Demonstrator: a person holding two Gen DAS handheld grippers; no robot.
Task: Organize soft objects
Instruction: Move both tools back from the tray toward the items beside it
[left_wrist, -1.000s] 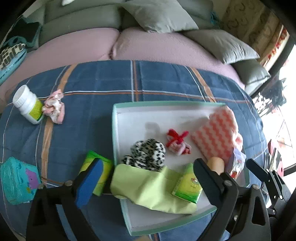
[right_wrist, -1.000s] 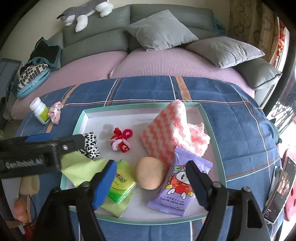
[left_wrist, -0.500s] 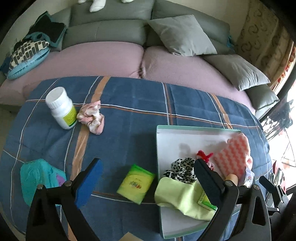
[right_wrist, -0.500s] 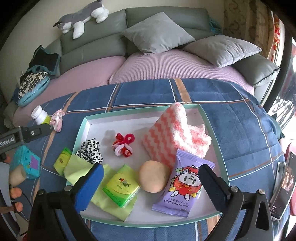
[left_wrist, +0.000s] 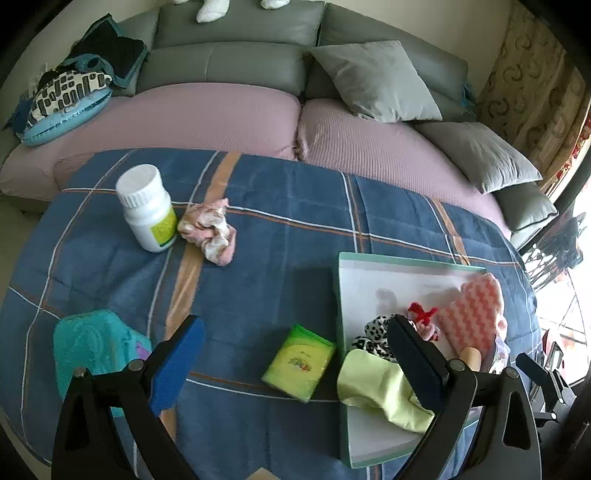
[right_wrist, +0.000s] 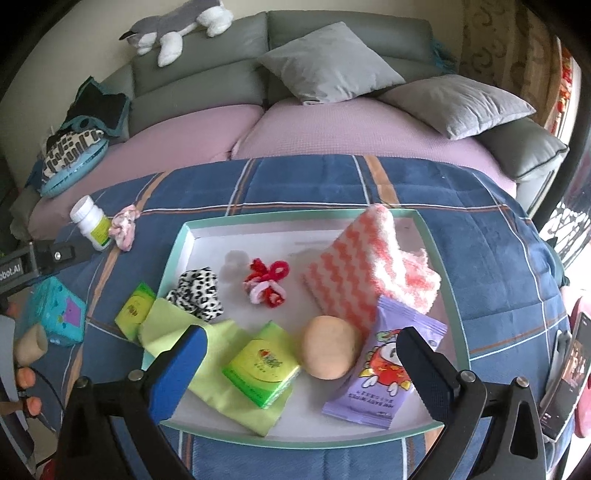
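A white tray with a mint rim (right_wrist: 173, 254) lies on the blue plaid blanket. It holds a pink zigzag towel (right_wrist: 362, 273), red and pink hair ties (right_wrist: 267, 282), a leopard scrunchie (right_wrist: 195, 293), a yellow-green cloth (right_wrist: 177, 332), a green tissue pack (right_wrist: 262, 363), a peach ball (right_wrist: 328, 347) and a purple wipes pack (right_wrist: 384, 369). My right gripper (right_wrist: 301, 369) hangs open above the tray's near side. My left gripper (left_wrist: 295, 365) stands open over the blanket left of the tray (left_wrist: 369, 288), above a second green tissue pack (left_wrist: 299, 363). A pink scrunchie (left_wrist: 208, 230) lies farther back.
A white bottle (left_wrist: 147, 208) stands beside the pink scrunchie. A teal pack (left_wrist: 92, 347) lies at the blanket's near left. A sofa with grey cushions (left_wrist: 373, 81) runs behind. A phone (right_wrist: 565, 373) lies at the right edge. A person's fingers (right_wrist: 26, 373) show at the left.
My left gripper has swung left off the tray, out over the blanket and the loose tissue pack. The right gripper's jaws have spread wider and it has stayed over the tray.
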